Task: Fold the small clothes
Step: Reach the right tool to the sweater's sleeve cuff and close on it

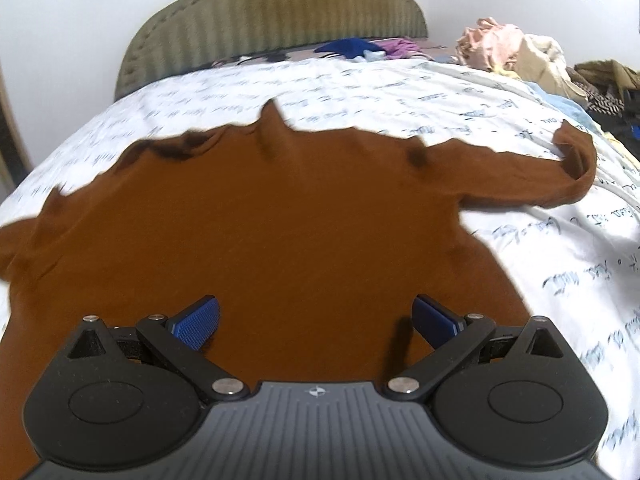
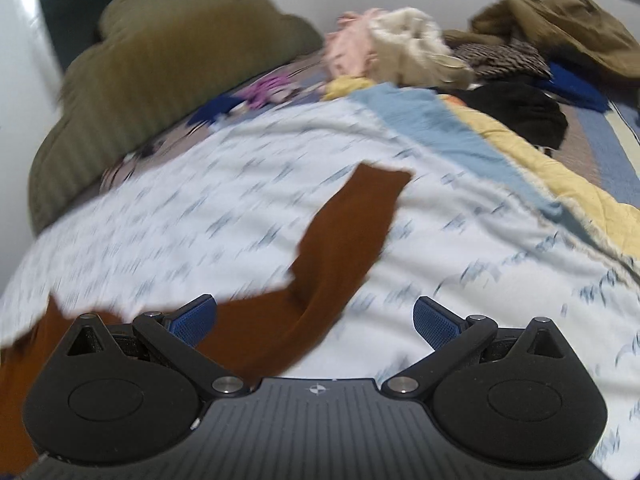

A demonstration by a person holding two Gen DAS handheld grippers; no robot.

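Folding is judged barely begun: a brown long-sleeved top [image 1: 280, 216] is spread flat on the bed [image 1: 540, 248], both sleeves unfolded, while left gripper [image 1: 316, 320] and right gripper [image 2: 316, 320] jaws are held wide, empty.

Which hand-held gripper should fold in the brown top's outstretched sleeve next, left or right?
Probably right. The right hand-held gripper is open with the sleeve running up between its fingers. The left hand-held gripper, also open, hovers over the brown top body, the sleeve far off to its right.

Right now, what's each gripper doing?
Left gripper: open, empty, over the brown shirt.
Right gripper: open, empty, near the shirt's sleeve.
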